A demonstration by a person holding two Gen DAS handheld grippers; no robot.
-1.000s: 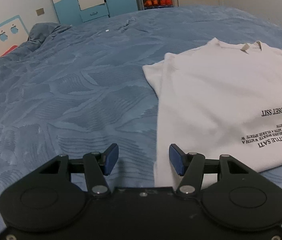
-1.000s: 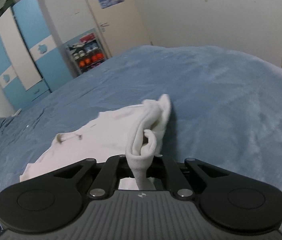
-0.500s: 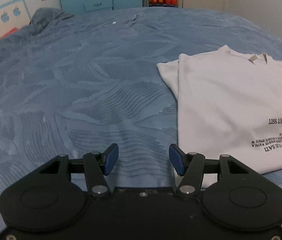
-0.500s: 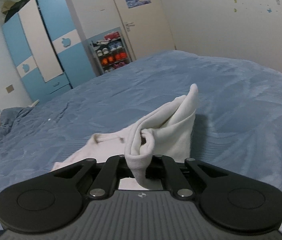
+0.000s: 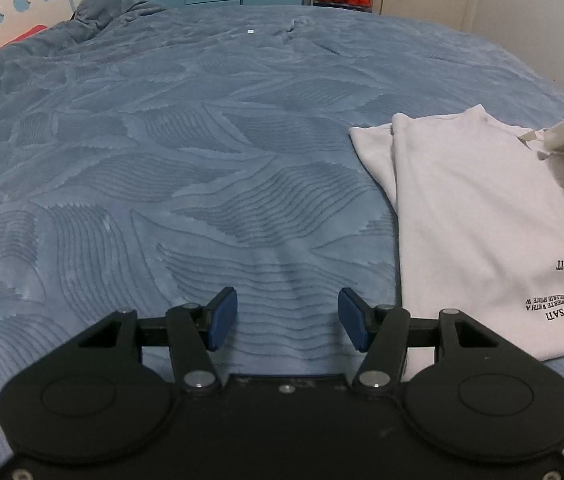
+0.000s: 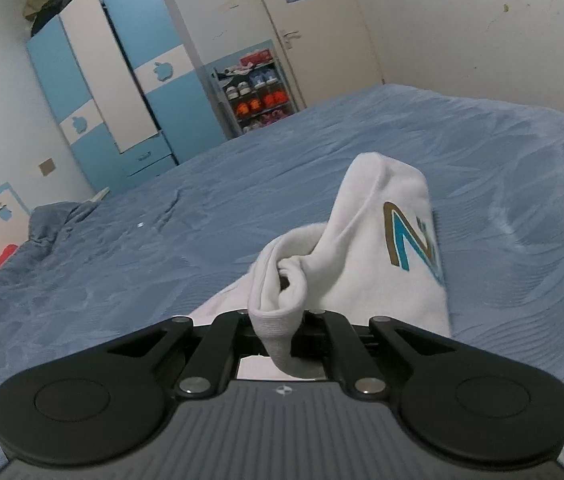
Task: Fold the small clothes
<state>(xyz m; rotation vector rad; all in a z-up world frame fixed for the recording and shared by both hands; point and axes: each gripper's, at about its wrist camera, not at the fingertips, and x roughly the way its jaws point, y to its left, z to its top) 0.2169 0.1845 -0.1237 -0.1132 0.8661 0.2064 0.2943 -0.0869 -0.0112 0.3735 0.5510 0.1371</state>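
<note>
**A:** What's each gripper up to?

**B:** left gripper is spread wide, holding nothing, over bare blue bedspread. The white t-shirt lies flat just to its right, loads of open bed to the left. right gripper is clamped on a bunched, lifted fold of that shirt. Wardrobe and shoe rack sit far behind.

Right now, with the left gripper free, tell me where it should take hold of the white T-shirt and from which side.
Probably the near-left hem corner of the white T-shirt. That edge lies flat on the blue bedspread, just right of the open left gripper, so come in low from the left and slide one finger under. The right gripper is shut on the bunched far side.
</note>
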